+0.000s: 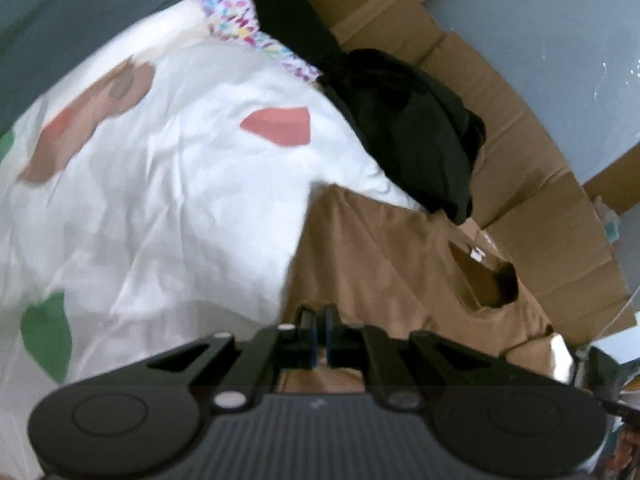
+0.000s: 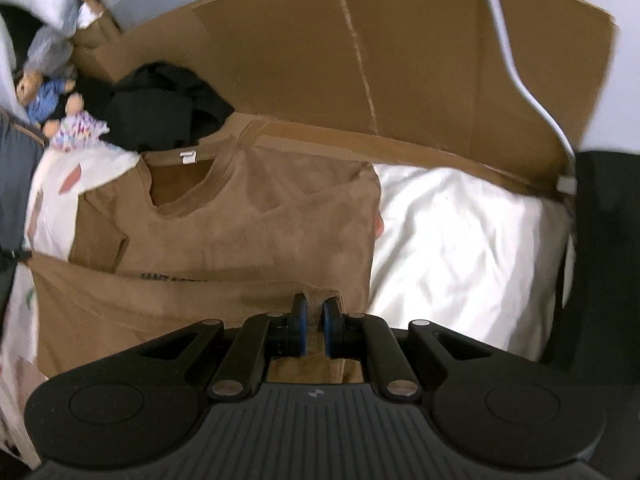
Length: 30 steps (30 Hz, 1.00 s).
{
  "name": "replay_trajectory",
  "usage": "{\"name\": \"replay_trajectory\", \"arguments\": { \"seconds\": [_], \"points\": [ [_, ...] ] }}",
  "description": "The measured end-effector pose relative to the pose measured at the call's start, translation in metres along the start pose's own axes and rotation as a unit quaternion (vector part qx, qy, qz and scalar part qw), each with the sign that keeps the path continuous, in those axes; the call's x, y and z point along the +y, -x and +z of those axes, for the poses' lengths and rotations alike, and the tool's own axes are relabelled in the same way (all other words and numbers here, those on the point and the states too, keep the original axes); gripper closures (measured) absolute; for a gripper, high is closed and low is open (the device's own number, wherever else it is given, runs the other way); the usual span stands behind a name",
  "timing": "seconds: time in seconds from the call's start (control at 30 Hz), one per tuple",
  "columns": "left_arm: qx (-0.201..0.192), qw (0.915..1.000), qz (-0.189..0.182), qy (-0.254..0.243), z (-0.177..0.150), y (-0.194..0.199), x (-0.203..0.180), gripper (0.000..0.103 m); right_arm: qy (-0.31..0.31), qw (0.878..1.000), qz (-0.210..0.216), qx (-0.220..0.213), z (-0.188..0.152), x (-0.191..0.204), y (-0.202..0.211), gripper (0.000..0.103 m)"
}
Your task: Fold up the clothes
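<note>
Left wrist view, left to right. We list a white bed sheet [image 1: 172,184] with green, red and brown patches; a soft doll [image 1: 232,8] in a speckled dress at its far edge; a heap of black clothes [image 1: 416,136]; a brown T-shirt [image 1: 384,264] spread on the sheet, neck opening towards the cardboard [image 1: 516,168] that stands along the far side. The left hand-held gripper [image 1: 319,336] has its jaws pressed together. Brown cloth lies right under and around the tips, but we cannot tell whether any is pinched.

Right wrist view, left to right. We list two soft dolls [image 2: 52,108] at the far left; the black clothes [image 2: 164,108] beside them; the T-shirt [image 2: 248,216] lying flat, its white neck label [image 2: 187,157] at the far edge and dark lettering partly covered by a fold of the near hem. The right hand-held gripper [image 2: 315,328] is closed on a bunched piece of that hem, cloth showing between the blue pads. Further right lies plain white sheet [image 2: 460,240], then a white cable [image 2: 520,80] running down across the cardboard wall [image 2: 400,60].
</note>
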<state>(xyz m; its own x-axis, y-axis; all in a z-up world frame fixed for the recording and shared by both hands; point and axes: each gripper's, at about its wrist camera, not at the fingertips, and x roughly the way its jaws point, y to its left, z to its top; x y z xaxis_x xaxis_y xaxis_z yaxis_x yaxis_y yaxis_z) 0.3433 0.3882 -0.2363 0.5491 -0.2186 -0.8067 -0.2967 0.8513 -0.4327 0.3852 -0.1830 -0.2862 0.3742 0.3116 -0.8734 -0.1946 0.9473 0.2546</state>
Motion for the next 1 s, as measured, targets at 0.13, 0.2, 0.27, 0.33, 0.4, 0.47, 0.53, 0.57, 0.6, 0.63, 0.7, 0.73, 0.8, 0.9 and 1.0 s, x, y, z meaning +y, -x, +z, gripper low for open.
{"name": "replay_trajectory", "arguments": {
  "seconds": [0.13,0.2,0.27,0.33,0.4,0.47,0.53,0.57,0.6,0.63,0.7,0.73,0.8,0.9,1.0],
  "points": [
    [-0.038,0.9985,-0.020,0.035,0.006,-0.011,0.001,0.099,-0.022,1.000,-0.004,-0.013,0.004,-0.007,-0.018,0.095],
    [-0.048,0.9971,-0.025,0.052,0.009,-0.019,0.004,0.099,-0.036,0.999,0.003,-0.029,0.004,-0.011,-0.022,0.095],
    [-0.053,0.9965,-0.026,0.059,0.012,-0.027,0.005,0.099,-0.039,0.999,-0.001,-0.031,0.003,-0.014,-0.024,0.095],
    [-0.057,0.9959,-0.030,0.063,0.012,-0.032,0.007,0.099,-0.045,0.998,-0.006,-0.036,0.004,-0.018,-0.023,0.095],
    [-0.060,0.9956,-0.031,0.066,0.012,-0.033,0.008,0.099,-0.052,0.998,-0.010,-0.044,0.008,-0.020,-0.021,0.095],
    [-0.060,0.9955,-0.031,0.066,0.011,-0.035,0.010,0.099,-0.056,0.997,-0.009,-0.051,0.012,-0.021,-0.019,0.095],
    [-0.061,0.9955,-0.029,0.066,0.010,-0.037,0.011,0.099,-0.057,0.997,-0.009,-0.056,0.017,-0.019,-0.019,0.095],
    [-0.062,0.9954,-0.028,0.067,0.010,-0.038,0.012,0.099,-0.057,0.997,-0.009,-0.059,0.020,-0.018,-0.019,0.095],
    [-0.064,0.9952,-0.027,0.069,0.011,-0.039,0.012,0.099,-0.056,0.997,-0.009,-0.061,0.023,-0.016,-0.020,0.095],
    [-0.066,0.9950,-0.026,0.070,0.011,-0.039,0.012,0.099,-0.055,0.996,-0.009,-0.063,0.026,-0.015,-0.020,0.095],
    [-0.071,0.9945,-0.026,0.073,0.013,-0.039,0.013,0.099,-0.057,0.996,-0.010,-0.071,0.033,-0.013,-0.021,0.095],
    [-0.073,0.9942,-0.027,0.074,0.014,-0.040,0.013,0.099,-0.059,0.995,-0.010,-0.075,0.035,-0.013,-0.021,0.095],
    [-0.079,0.9933,-0.030,0.078,0.017,-0.040,0.013,0.099,-0.063,0.995,-0.012,-0.080,0.040,-0.013,-0.021,0.095],
    [-0.083,0.9931,-0.022,0.080,0.020,-0.043,0.012,0.099,-0.070,0.994,-0.015,-0.084,0.045,-0.016,-0.023,0.095],
    [-0.086,0.9923,-0.027,0.084,0.024,-0.047,0.010,0.099,-0.072,0.994,-0.020,-0.086,0.048,-0.019,-0.027,0.095]
  ]
}}
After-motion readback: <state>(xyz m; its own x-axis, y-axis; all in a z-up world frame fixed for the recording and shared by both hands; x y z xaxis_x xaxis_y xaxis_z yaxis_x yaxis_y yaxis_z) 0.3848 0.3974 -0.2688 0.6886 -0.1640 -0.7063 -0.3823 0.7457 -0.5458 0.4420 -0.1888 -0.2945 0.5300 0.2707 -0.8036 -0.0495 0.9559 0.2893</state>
